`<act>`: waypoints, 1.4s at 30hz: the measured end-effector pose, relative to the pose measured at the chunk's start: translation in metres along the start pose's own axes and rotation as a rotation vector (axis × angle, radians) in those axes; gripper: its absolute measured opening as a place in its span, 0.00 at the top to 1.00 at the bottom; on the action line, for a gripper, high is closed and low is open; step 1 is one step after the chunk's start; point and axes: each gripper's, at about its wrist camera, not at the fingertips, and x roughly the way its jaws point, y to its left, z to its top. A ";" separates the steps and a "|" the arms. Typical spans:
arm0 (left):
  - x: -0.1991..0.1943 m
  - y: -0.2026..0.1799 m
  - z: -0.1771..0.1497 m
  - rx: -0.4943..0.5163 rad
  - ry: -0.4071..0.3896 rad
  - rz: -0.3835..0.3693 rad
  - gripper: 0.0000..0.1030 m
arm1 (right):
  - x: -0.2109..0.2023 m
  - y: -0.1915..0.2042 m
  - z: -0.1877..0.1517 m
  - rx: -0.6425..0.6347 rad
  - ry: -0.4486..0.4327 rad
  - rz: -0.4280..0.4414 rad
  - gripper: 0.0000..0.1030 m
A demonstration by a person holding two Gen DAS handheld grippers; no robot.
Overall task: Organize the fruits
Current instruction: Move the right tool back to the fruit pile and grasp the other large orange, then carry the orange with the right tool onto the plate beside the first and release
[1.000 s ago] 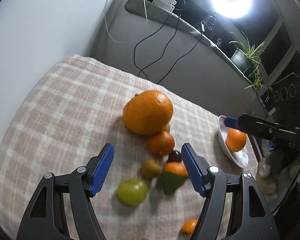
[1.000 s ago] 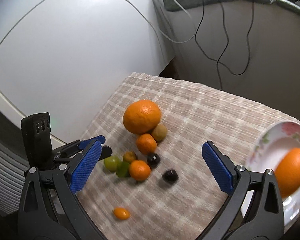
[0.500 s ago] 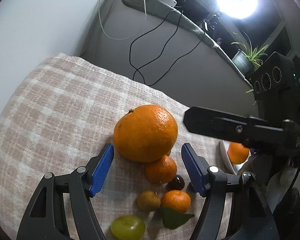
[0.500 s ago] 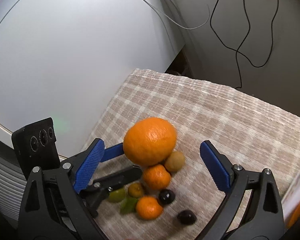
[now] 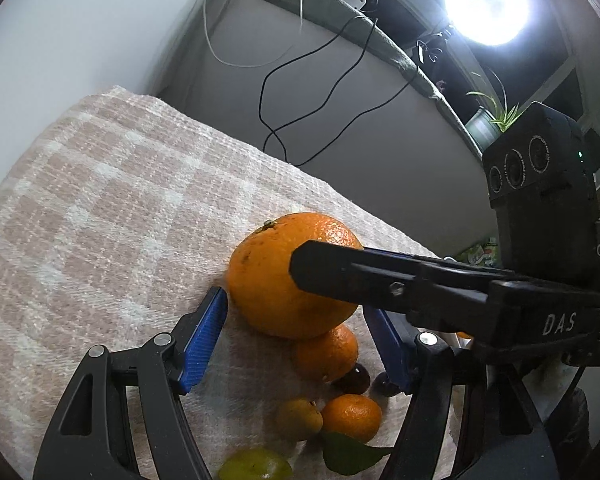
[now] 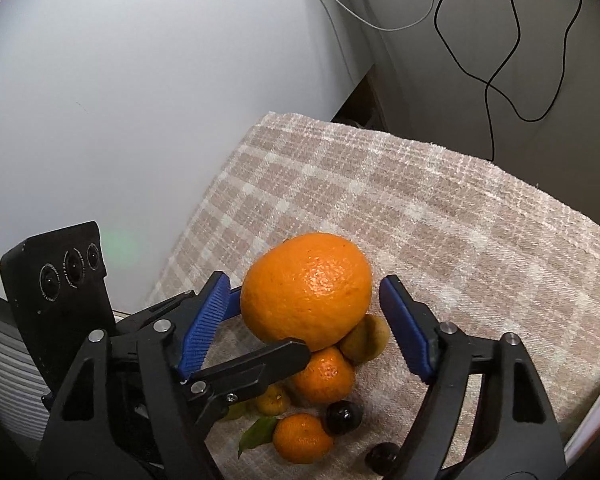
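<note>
A large orange [image 5: 276, 276] [image 6: 306, 284] sits on the checked cloth [image 5: 100, 200] at the head of a cluster of fruit. Behind it lie two small tangerines [image 5: 326, 354] [image 5: 352, 416], a yellow-brown fruit [image 5: 298, 418], a green fruit [image 5: 254, 466], a leaf [image 5: 348, 454] and dark round fruits [image 6: 343, 417]. My left gripper [image 5: 296, 332] is open, its blue pads on either side of the large orange. My right gripper [image 6: 304, 320] is open too and straddles the same orange from the other side. Its black finger [image 5: 380, 280] crosses in front of the orange in the left wrist view.
A white wall [image 6: 140, 100] runs along the cloth's left edge. Black cables [image 5: 320, 92] hang down the grey panel behind. A bright lamp [image 5: 486, 2] and a potted plant [image 5: 488, 120] stand at the back right. A white plate rim [image 6: 592, 420] shows at the right edge.
Both grippers have moved forward over the fruit cluster to the large orange, which now sits between each pair of open pads. The plate with its orange has slid out of view.
</note>
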 end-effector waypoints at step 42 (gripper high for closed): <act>0.024 -0.140 -0.013 0.155 0.001 -0.090 0.32 | -0.148 -0.071 -0.054 0.049 -0.159 -0.034 0.31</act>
